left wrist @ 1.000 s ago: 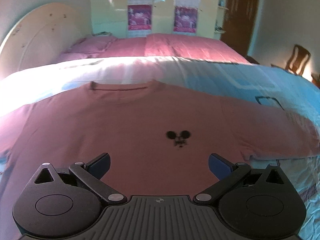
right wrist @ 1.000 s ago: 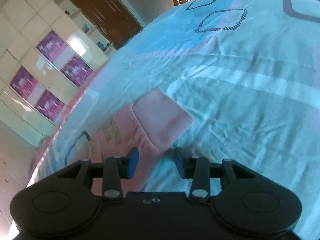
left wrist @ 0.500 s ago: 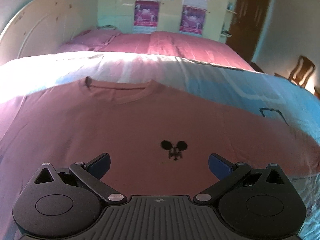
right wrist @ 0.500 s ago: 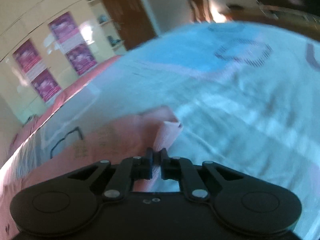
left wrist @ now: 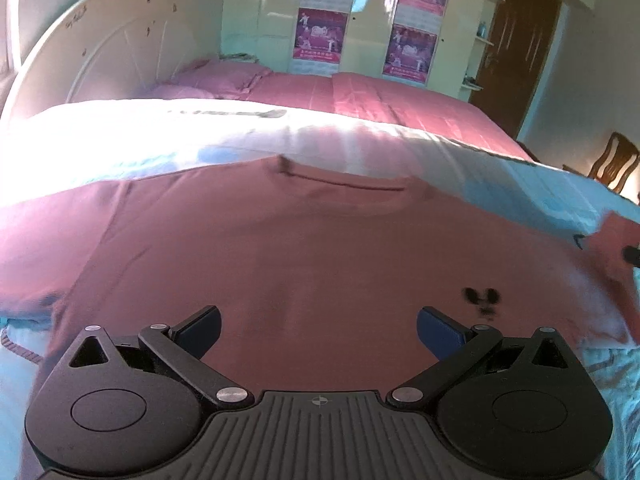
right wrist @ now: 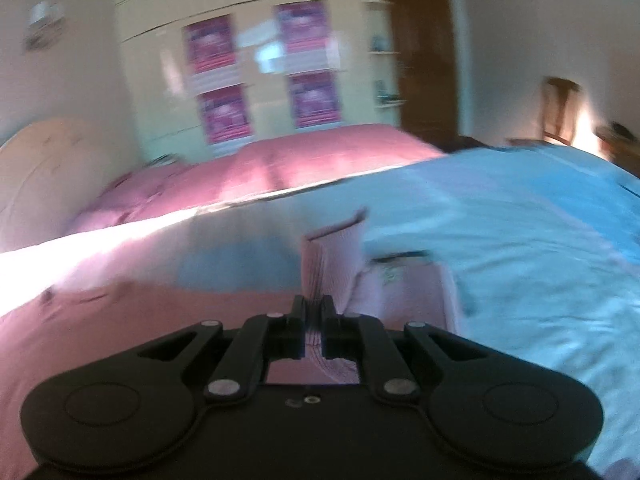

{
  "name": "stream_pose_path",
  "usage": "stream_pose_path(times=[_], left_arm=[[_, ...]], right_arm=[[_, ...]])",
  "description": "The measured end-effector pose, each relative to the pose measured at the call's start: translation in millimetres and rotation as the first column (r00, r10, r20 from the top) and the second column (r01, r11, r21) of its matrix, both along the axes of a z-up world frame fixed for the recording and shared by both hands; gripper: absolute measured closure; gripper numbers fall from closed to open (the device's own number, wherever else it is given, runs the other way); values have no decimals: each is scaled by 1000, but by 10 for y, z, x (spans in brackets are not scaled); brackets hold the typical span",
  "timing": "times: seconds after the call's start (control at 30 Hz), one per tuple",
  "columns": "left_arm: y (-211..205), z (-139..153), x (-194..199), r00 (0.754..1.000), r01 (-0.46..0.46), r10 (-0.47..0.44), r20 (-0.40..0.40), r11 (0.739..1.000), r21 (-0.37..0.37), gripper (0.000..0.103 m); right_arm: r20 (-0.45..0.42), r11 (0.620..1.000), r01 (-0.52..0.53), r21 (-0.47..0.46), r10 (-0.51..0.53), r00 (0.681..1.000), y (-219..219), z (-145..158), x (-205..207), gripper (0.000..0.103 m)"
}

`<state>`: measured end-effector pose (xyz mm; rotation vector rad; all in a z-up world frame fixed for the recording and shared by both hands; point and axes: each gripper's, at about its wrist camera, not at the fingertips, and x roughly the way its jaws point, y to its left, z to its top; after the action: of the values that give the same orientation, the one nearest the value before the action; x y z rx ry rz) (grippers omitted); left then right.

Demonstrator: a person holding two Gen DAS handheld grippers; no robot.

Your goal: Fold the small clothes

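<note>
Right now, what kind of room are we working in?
Most likely a home bedroom: a bed with a curved white headboard and pink pillows, tall wardrobe doors with posters, and a wooden chair.

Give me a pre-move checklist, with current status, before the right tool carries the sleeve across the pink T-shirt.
1. Right tool shut on the sleeve: ok, cloth sits between the closed fingers.
2. Sleeve lifted off the blue sheet: ok, it stands up ahead of the tool.
3. Left tool free: ok, open wide, nothing between the fingers.
4. T-shirt body flat: ok, chest and collar lie smooth.
5. Other sleeve spread out: ok, lying flat on the left.
6. Depth of the grip on the sleeve: cannot tell, right view is blurred.
</note>
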<state>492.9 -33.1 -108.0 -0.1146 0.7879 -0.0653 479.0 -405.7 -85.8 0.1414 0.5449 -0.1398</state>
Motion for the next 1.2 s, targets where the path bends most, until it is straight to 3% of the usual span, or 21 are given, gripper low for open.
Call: stream_pose_path(times=[0.13, 0.23, 0.4, 0.47, 0.53, 0.6, 0.63, 0.67, 0.7, 0.77, 0.9, 1.1, 1.13, 1.17, 1.2], left_arm=[[562, -52, 84, 1000, -12, 12, 4, 998, -58, 0], [880, -87, 78, 1000, -2, 2, 8, 997, -79, 1], [1215, -149, 38, 1000, 5, -4, 5, 996, -93, 1], [1260, -175, 40, 1000, 5, -5, 3, 996, -95, 1], [1243, -211, 68, 1000, 24, -25, -7, 992, -126, 1], [1169, -248, 92, 999, 41, -42, -2, 989, -142, 1], [1093, -274, 145, 998, 70, -70, 3, 984, -166, 1], [1005, -304, 210, 996, 89, -89, 6, 977, -193, 1], [882, -329, 265, 995, 103, -104, 8, 970, -219, 2], [617, -451, 451, 988, 148, -157, -11, 950, -276, 44], [80, -672, 797, 976, 183, -211, -60, 933, -311, 47], [-521, -829, 1058, 972, 180, -212, -102, 949, -258, 47], [-589, -836, 1102, 972, 181, -212, -98, 950, -255, 52], [-617, -820, 1095, 973, 183, -213, -94, 948, -260, 76], [-606, -819, 1104, 971, 186, -219, -97, 944, -273, 90]], right_arm=[[-42, 989, -143, -34, 141, 989, 920, -30, 145, 97], [-90, 963, -259, -67, 253, 963, 1642, -180, 223, 97], [-187, 925, -368, -100, 346, 920, 2385, -511, 270, 96], [-226, 921, -377, -95, 349, 910, 2551, -635, 245, 79], [-207, 912, -397, -104, 371, 905, 2613, -603, 180, 58], [-181, 910, -403, -92, 383, 906, 2634, -515, 93, 64], [-169, 918, -387, -88, 369, 914, 2581, -454, 46, 76], [-160, 929, -363, -77, 347, 924, 2519, -414, 24, 96], [-151, 941, -333, -61, 321, 935, 2407, -377, 6, 100], [-131, 965, -257, -47, 250, 960, 2089, -283, -56, 97], [-130, 987, -152, -41, 146, 981, 1604, -213, -104, 97], [-154, 998, -55, -21, 51, 987, 1082, -303, -158, 97], [-160, 999, -43, -13, 40, 986, 1022, -318, -169, 97], [-161, 999, -31, -9, 29, 987, 970, -341, -178, 97], [-161, 1000, -25, -4, 24, 987, 943, -369, -167, 97]])
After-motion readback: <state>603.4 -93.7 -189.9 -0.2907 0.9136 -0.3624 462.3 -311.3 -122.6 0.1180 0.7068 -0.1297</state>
